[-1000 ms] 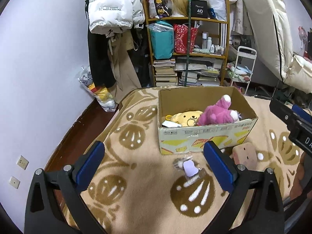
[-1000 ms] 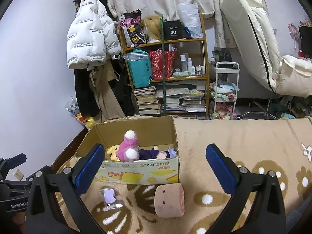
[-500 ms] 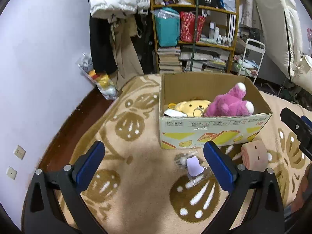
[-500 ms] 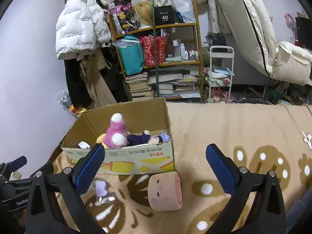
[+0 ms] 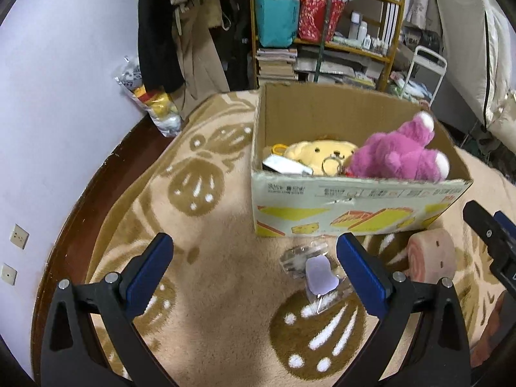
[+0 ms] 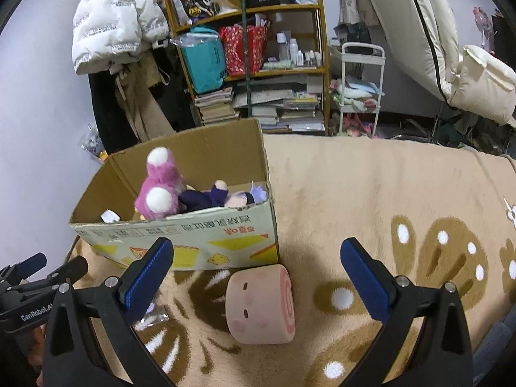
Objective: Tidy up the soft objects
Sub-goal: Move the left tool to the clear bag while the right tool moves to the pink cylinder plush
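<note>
Two open hand-held grippers above soft toys beside a cardboard box [image 5: 354,206].

The left hand-held gripper [image 5: 254,264] and right hand-held gripper [image 6: 256,267] both stand wide apart, empty. A pink roll plush [image 6: 261,306] and a wrapped purple toy [image 5: 319,277] lie on the blanket [image 5: 206,306] just before the box, which holds a magenta plush [image 5: 396,158] and a yellow plush [image 5: 319,154].

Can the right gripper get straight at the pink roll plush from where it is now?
Probably yes. The right gripper has its jaws open, and the pink roll plush lies on the blanket just ahead between them, uncovered, beside the cardboard box.
</note>
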`<state>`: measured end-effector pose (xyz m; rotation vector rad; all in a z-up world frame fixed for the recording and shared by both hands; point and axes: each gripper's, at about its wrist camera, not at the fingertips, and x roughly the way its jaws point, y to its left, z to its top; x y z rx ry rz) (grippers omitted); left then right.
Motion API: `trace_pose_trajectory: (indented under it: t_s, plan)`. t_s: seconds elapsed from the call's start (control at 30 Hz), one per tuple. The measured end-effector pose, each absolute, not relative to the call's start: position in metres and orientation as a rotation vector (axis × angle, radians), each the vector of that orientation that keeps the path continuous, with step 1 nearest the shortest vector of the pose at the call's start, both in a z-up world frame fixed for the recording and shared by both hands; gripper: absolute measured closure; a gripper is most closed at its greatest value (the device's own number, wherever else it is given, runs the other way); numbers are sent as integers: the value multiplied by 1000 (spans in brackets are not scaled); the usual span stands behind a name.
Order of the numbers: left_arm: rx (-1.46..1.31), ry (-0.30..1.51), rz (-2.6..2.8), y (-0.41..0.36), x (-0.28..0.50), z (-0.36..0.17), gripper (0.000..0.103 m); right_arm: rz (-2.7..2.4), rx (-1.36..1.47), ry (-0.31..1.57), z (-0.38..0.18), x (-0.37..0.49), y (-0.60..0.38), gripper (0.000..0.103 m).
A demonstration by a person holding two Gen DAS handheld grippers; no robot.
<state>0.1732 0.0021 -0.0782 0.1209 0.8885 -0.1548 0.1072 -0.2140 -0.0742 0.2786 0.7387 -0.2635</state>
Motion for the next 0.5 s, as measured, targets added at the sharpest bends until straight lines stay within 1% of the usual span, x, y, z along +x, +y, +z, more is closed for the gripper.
trace_pose_trajectory:
  t_s: [0.5]
  plan:
    - [124,1050,-222,-21,197,-134,3,-275,280,873,-117,129,-223,0]
